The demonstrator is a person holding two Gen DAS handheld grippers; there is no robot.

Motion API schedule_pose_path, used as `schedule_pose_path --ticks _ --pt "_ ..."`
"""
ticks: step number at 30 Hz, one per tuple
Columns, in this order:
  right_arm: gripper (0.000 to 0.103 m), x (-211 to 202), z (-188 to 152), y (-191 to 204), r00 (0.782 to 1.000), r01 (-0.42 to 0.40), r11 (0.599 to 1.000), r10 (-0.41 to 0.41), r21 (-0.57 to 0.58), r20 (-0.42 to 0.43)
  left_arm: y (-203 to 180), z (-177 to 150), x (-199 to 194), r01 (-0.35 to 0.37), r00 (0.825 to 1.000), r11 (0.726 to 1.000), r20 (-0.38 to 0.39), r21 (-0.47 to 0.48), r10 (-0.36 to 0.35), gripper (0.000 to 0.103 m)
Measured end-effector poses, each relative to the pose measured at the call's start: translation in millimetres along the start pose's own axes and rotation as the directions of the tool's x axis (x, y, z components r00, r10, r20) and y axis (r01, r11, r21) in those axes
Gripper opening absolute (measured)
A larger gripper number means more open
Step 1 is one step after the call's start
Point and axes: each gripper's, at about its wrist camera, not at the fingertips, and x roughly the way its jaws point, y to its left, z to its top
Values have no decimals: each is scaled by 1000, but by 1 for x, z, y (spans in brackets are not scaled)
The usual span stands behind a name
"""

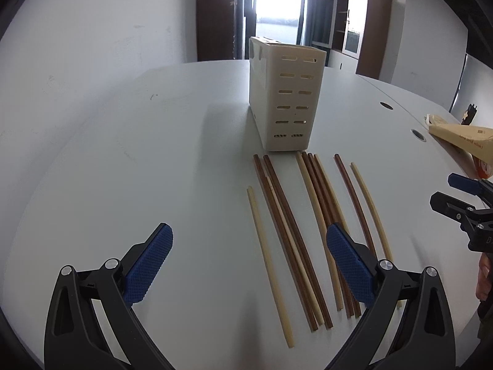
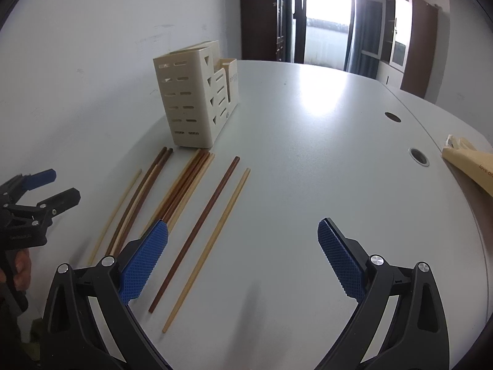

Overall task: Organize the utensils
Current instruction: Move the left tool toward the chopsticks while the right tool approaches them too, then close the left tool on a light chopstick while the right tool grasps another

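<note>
Hovering over the table (image 2: 308, 129), left gripper (image 1: 249, 262) and right gripper (image 2: 243, 256) both spread wide, gripping nothing. Lying loose near the cream holder (image 1: 283, 95): chopsticks (image 1: 289, 231), dark and pale.

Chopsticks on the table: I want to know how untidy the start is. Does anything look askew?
Yes. The chopsticks lie loose on the table before the cream holder, light and dark mixed, some overlapping. The holder stands upright; nothing looks damaged.

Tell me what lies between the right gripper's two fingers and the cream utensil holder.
In the right wrist view, only bare white table separates the open right gripper from the utensil holder; the chopsticks lie left of that stretch.
</note>
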Motion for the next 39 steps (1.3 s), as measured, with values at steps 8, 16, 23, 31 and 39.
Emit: schedule_pose_path --ticks 8,16,23,31,39 --pt "99 27 26 -7 991 -18 999 22 31 -130 15 32 37 -15 988 1000 -156 -24 11 97" --pt "99 67 42 -13 971 13 999 -1 51 -241 21 50 82 -10 957 998 -289 -66 -10 97" --pt "98 96 59 -21 956 40 997 -18 67 -294 19 54 105 -17 942 997 -334 -75 -9 96" --pt "84 128 69 -15 937 65 997 -45 46 -347 19 59 124 -27 929 997 -370 -70 0 87" --pt "70 144 72 -3 925 115 993 -108 -4 -365 8 62 133 -10 917 999 -398 -44 -8 70"
